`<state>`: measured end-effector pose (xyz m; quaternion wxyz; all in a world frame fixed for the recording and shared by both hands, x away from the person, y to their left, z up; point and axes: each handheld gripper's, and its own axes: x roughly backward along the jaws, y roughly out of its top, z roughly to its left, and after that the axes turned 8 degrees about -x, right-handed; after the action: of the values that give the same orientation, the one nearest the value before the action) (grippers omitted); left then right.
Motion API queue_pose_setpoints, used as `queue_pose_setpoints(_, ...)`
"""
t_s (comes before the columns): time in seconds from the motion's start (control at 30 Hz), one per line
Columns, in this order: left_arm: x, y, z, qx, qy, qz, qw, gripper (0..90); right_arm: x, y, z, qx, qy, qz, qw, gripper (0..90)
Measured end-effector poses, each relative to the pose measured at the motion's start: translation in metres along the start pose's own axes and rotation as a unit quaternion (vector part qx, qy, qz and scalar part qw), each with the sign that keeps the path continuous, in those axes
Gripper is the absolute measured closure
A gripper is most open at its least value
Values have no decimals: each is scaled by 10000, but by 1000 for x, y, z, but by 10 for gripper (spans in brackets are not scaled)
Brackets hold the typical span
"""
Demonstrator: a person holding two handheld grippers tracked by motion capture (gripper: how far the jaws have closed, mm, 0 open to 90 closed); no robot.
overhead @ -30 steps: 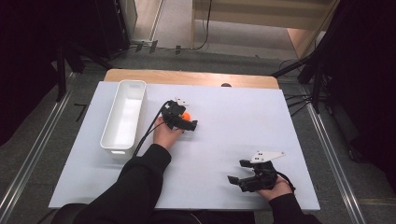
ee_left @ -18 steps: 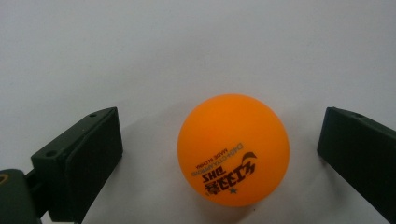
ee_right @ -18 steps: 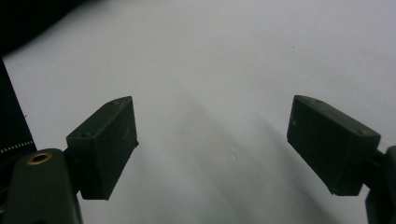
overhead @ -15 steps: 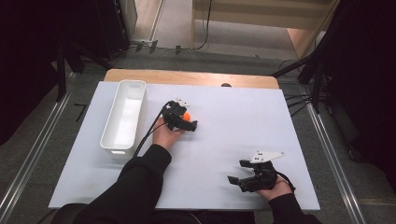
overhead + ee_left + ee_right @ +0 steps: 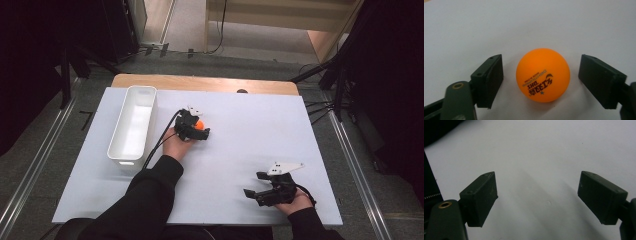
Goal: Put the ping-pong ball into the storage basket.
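From the high view, the left gripper (image 5: 196,128) is sitting at the middle of the white tabletop (image 5: 260,125), straddling an orange ball (image 5: 199,124) just right of the white bin (image 5: 132,126). The right gripper (image 5: 261,188) is resting near the front edge, well apart.

In the left gripper view, the jaws are standing open on either side of the ball (image 5: 543,75), touching neither side. A grasp seems in hand; next the jaws need closing squarely. The print reads "DHS" with a star; the smaller lettering is unclear.

In the right gripper view, the jaws are gaping open over bare tabletop.

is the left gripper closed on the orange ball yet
No, open. The left gripper's jaws flank the orange ball with gaps on both sides.
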<state>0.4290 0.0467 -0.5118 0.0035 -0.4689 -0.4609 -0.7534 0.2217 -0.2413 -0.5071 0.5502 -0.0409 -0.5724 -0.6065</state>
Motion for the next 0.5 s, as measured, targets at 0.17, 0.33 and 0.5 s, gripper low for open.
queue_pose_setpoints(0.17,1,-1,0,46,23,-32,10000,275,0,0,0,-4,-4,-9,10000,146)
queue_pose_setpoints(0.33,3,-1,0,57,24,-47,10000,350,0,0,0,-2,-8,-16,10000,145)
queue_pose_setpoints(0.5,4,-2,0,38,23,-48,10000,404,0,0,0,-4,-12,-22,10000,146)
